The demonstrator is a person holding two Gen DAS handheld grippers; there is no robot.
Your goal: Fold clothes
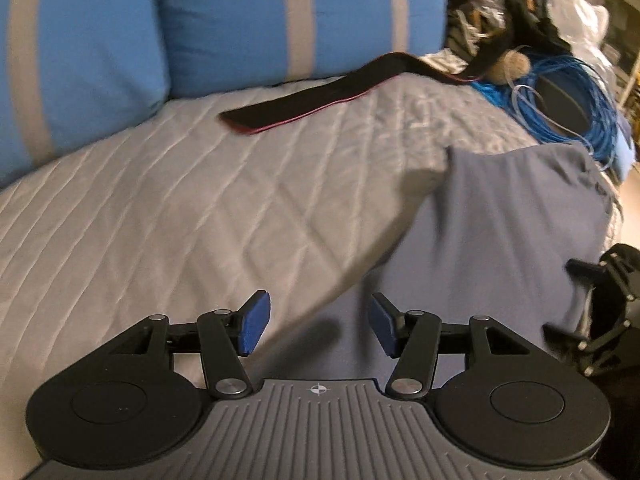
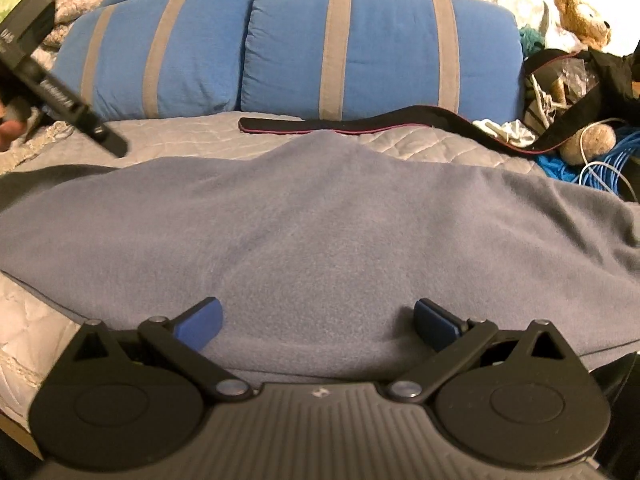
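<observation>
**Grey-blue garment spread on the bed, both claws spread**

While the grey-blue garment (image 2: 320, 232) lies spread across the quilted grey bedspread (image 1: 168, 208), the right gripper (image 2: 318, 324) hovers over its near edge with its blue pads wide apart, pinching nothing. The left gripper (image 1: 320, 328) sits at the garment's left edge, its jaws likewise spread and empty. Beyond the cloth, a black strap with red edging (image 2: 320, 126) stretches in front of two blue striped pillows (image 2: 380, 48). A coil of blue cable (image 1: 572, 96) lies at the right.
</observation>
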